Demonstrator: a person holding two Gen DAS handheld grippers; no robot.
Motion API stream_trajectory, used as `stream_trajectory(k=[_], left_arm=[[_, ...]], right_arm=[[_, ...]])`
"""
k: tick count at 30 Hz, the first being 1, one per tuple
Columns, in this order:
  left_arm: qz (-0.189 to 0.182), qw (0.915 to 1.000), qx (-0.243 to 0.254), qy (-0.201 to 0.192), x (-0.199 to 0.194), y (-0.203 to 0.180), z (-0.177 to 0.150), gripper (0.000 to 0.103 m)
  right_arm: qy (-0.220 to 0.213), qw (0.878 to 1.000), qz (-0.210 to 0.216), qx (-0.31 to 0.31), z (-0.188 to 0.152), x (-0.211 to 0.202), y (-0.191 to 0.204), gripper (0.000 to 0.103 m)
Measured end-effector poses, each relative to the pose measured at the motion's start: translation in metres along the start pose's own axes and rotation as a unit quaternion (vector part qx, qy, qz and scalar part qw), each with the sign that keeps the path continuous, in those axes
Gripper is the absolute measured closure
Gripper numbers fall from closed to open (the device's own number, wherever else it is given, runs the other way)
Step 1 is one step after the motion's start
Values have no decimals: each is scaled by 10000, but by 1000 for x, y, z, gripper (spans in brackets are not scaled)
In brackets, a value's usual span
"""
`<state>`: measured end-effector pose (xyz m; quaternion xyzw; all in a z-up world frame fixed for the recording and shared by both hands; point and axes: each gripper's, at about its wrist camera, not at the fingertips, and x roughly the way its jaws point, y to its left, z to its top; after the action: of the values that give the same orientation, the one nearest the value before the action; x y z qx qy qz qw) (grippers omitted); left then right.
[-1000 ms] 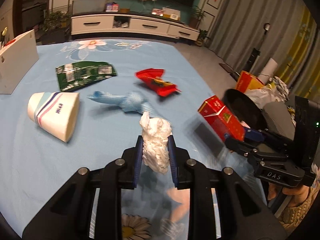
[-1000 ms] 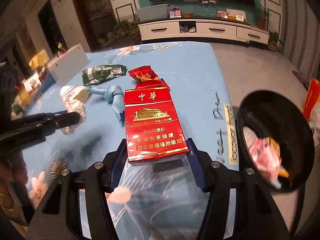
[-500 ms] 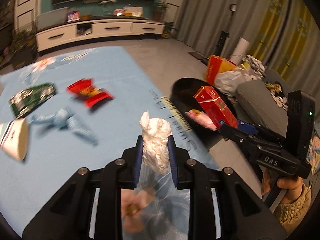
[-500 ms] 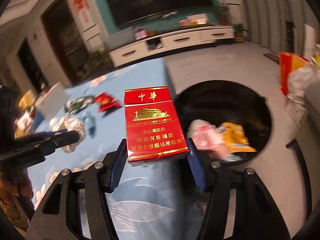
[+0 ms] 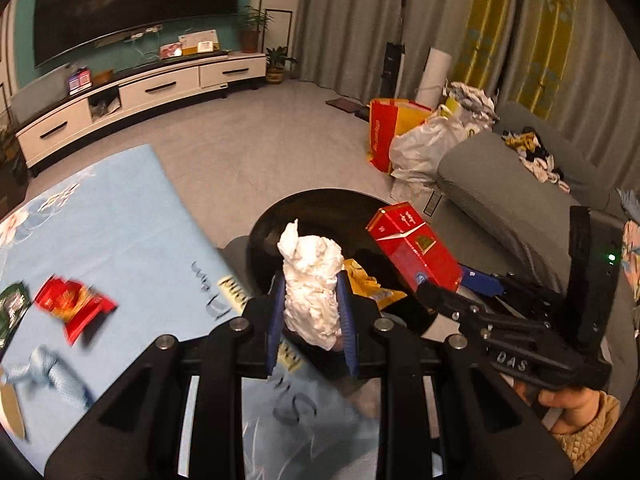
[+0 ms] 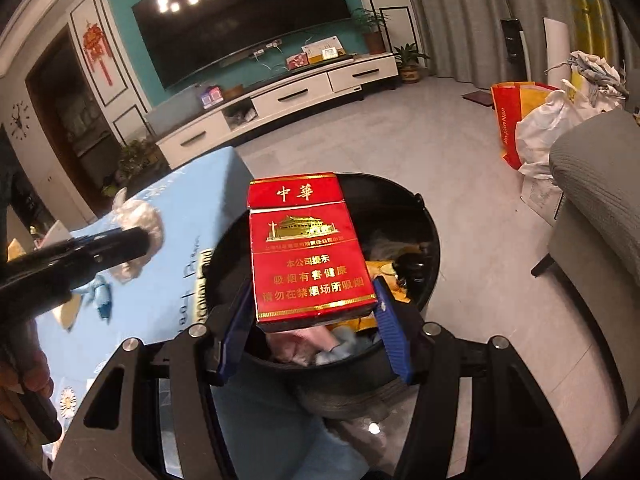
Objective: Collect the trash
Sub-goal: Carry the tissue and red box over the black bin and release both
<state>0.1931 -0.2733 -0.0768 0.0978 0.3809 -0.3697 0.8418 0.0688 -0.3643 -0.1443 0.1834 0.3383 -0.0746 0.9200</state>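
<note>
A wall-mounted TV (image 6: 244,36) hangs at 12 o'clock above a white media console (image 6: 280,108). At 2 o'clock — an orange shopping bag (image 6: 506,124) beside white plastic sacks (image 6: 548,132); a grey sofa (image 6: 600,216) at 3 o'clock.

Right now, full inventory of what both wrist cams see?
Tissue wad: 1, white, clamped in the left claw, over the bin's near edge.
Cigarette pack: 1, red with gold print, between the right claw's pads, above the bin.
Trash bin: 1, black, round, on the floor beside the table; wrappers inside.
Snack wrapper: 1, red, on the tablecloth.
Green packet: 1, at the table's left edge.
Blue cloth: 1, light blue, twisted, on the table.
Tablecloth: 1, light blue, floral.
Sofa: 1, grey, right of the bin.
Bags: red-yellow one and white one, on the floor by the sofa.
TV cabinet: 1, white, far wall.
Left claw: shut on tissue.
Right claw: holding pack.
</note>
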Motion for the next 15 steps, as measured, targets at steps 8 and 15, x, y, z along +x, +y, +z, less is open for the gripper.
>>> stream_trajectory(k=[8, 15], left_arm=[[49, 9992, 122, 385, 55, -7, 13, 76], [151, 9979, 71, 626, 89, -4, 17, 61]], right_arm=[[185, 9994, -266, -146, 9, 32, -7, 45], [271, 9982, -477, -241, 17, 48, -9, 42]])
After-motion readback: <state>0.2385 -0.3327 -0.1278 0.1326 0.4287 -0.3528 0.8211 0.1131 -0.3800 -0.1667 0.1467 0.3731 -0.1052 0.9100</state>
